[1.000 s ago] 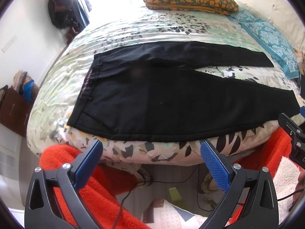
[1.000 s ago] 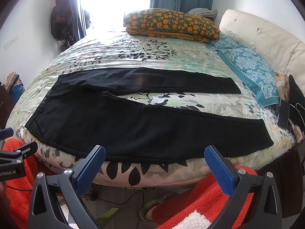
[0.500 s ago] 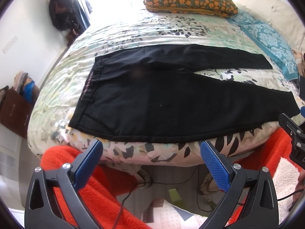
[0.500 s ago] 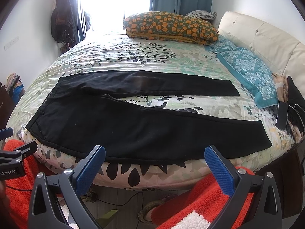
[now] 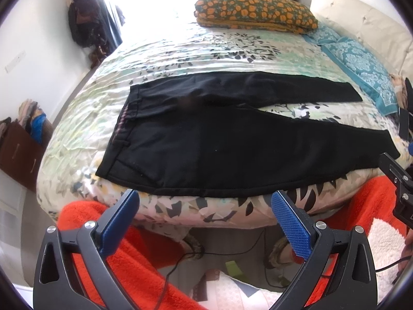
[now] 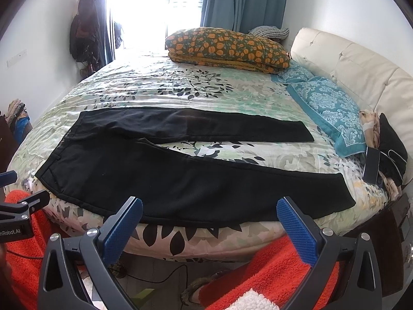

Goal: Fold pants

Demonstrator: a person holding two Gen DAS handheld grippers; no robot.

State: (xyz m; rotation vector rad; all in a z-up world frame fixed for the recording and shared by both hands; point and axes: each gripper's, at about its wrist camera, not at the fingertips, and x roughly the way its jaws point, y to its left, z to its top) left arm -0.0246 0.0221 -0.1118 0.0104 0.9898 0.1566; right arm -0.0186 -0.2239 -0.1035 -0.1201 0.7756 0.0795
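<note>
Hovering off near edge of bed: left gripper [image 5: 204,211] and right gripper [image 6: 209,213], blue-padded fingers spread wide, holding nothing.

Black fabric pants [image 6: 180,170] lie flat across floral quilted bedspread [image 6: 206,87], waistband to left, two legs splayed apart toward right, near leg along mattress edge.

Change over last second: both views lifted and pulled back slightly; pants untouched, same layout.

Judgement: folding not begun; grippers still lining up. Likely first step: bring one leg over other.

Orange-flowered pillow [image 6: 227,46] at far side, well apart from pants.
</note>
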